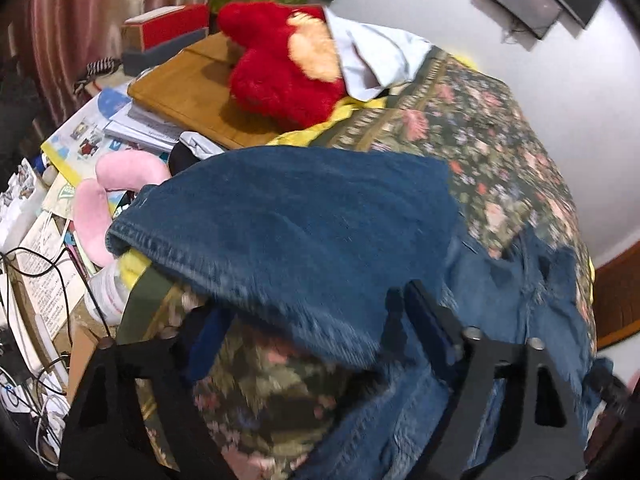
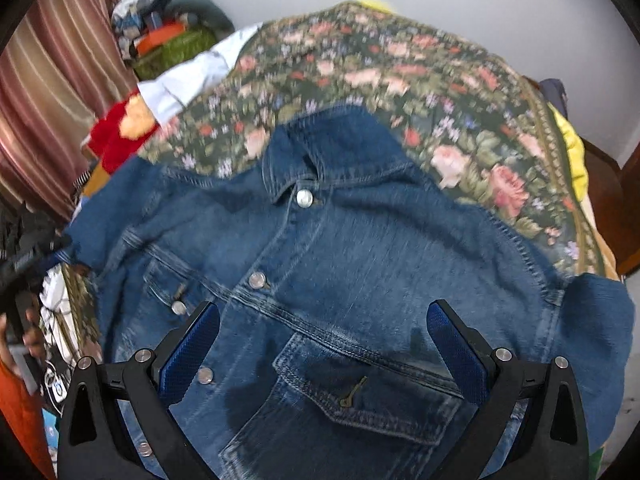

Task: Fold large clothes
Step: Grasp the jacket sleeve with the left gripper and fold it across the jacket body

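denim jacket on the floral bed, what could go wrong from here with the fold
1. The denim jacket has one sleeve reaching the bed edge above a cluttered desk with cables and a white bottle; it may slip off or knock something.
2. The right tongs hover open over the chest pocket; they could snag the flap or pinch only one layer.
3. The floral bedcover may bunch if dragged.

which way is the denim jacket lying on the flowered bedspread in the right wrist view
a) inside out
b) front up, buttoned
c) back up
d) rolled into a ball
b: the denim jacket lies spread on the bedspread with its collar, metal front buttons and a flap chest pocket facing up, placket closed, below the open right claw.
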`<state>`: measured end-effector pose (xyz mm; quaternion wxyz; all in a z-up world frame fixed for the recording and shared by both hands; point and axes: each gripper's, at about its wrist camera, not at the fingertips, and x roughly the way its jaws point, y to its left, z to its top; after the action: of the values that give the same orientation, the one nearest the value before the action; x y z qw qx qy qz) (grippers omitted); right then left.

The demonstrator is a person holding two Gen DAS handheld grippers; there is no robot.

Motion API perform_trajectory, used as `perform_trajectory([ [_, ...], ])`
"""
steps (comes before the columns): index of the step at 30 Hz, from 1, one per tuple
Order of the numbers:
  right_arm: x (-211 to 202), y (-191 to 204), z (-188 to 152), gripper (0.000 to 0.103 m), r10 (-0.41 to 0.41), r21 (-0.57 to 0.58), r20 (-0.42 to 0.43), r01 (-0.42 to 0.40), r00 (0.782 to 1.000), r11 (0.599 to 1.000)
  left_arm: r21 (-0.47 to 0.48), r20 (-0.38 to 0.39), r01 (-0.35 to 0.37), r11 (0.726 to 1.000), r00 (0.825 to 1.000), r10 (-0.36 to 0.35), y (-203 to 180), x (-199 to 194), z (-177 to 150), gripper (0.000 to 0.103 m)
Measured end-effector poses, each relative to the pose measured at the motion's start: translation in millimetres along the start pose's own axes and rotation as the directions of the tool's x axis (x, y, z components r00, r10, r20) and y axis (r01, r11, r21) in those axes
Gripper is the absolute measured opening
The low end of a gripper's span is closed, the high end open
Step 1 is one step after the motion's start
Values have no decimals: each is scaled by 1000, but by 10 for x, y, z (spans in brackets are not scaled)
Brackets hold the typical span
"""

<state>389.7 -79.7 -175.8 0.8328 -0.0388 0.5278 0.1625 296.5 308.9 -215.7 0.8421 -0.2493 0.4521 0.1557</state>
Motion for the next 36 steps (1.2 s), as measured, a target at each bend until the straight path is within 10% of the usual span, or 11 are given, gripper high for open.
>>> perform_trajectory([
  [8, 223, 39, -8, 103, -26, -48, -22, 25, 999, 999, 48, 97, -162, 986, 983, 156, -139, 82, 227, 27],
  [20, -140, 46, 42, 103, -38, -79, 84, 45, 996, 996, 399, 353, -232, 887, 932, 85, -1400, -510, 9, 12],
  [28, -550, 138, -81, 103, -72, -152, 182, 100, 981, 983, 620, 167, -97, 779, 986, -10, -2101, -58, -736, 12],
  [33, -764, 198, -215, 103, -101, -207, 229, 150, 968, 967, 599, -66, 28, 800, 998, 14, -2187, 438, -1072, 21],
  [36, -849, 203, -274, 103, -100, -222, 239, 154, 966, 963, 555, -214, 100, 826, 977, 25, -2124, 659, -1230, 55],
])
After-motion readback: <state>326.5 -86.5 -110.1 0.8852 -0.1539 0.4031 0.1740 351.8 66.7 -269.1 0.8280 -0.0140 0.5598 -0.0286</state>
